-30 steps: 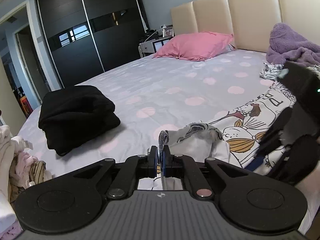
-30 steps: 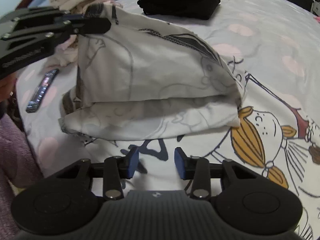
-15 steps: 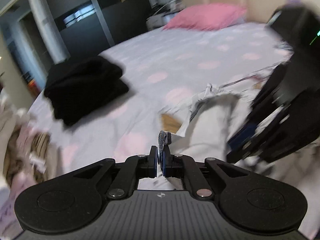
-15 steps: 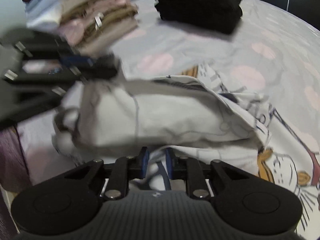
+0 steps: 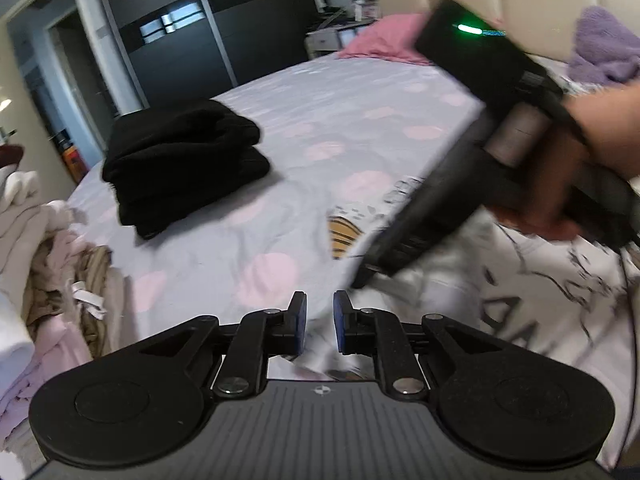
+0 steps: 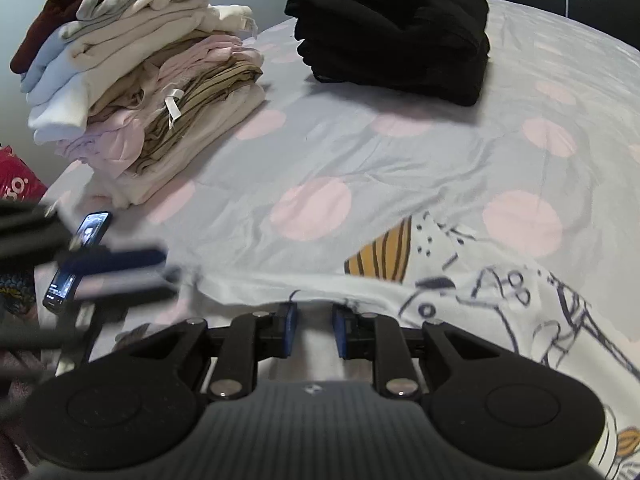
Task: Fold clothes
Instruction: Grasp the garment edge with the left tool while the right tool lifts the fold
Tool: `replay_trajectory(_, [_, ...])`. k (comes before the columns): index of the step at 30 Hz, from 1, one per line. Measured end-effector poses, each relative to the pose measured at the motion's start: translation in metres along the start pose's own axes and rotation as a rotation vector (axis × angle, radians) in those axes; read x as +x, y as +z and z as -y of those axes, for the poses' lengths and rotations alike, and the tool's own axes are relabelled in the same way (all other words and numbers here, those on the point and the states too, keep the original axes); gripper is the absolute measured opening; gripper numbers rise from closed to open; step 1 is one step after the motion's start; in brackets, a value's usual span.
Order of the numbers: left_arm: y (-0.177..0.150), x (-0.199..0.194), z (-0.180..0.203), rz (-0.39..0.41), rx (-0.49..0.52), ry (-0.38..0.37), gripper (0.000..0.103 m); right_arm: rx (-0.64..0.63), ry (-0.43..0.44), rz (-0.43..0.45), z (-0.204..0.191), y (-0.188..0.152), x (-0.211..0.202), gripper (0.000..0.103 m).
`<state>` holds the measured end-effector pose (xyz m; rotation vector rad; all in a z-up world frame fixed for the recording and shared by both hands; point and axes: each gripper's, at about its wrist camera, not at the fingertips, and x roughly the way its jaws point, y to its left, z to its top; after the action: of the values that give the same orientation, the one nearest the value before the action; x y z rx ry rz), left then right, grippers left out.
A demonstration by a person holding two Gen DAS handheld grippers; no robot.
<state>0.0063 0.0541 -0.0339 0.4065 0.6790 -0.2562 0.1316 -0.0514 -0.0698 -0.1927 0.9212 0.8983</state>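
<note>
Left wrist view shows my left hand-held gripper (image 5: 320, 322) just opened, empty, over the printed shirt's (image 5: 540, 292) near edge on the bed (image 5: 360, 112), while my right hand-held gripper (image 6: 313, 330) stands narrowly parted above its folded edge.

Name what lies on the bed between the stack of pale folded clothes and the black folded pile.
Only bare dotted bedsheet separates the stack of pale folded clothes from the black folded pile, in the right wrist view.
</note>
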Motion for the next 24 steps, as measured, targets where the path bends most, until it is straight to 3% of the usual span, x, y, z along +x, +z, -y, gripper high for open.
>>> replay_trajectory(11, [-0.017,0.002,0.048,-0.059,0.153,-0.183,0.019,-0.149,-0.019,-0.046,-0.008,-0.017,-0.031,0.024])
replay_trajectory(24, [-0.031,0.031,0.069,-0.153,0.224,-0.178,0.019,-0.28,-0.041,-0.17,-0.012,-0.078,-0.047,0.031])
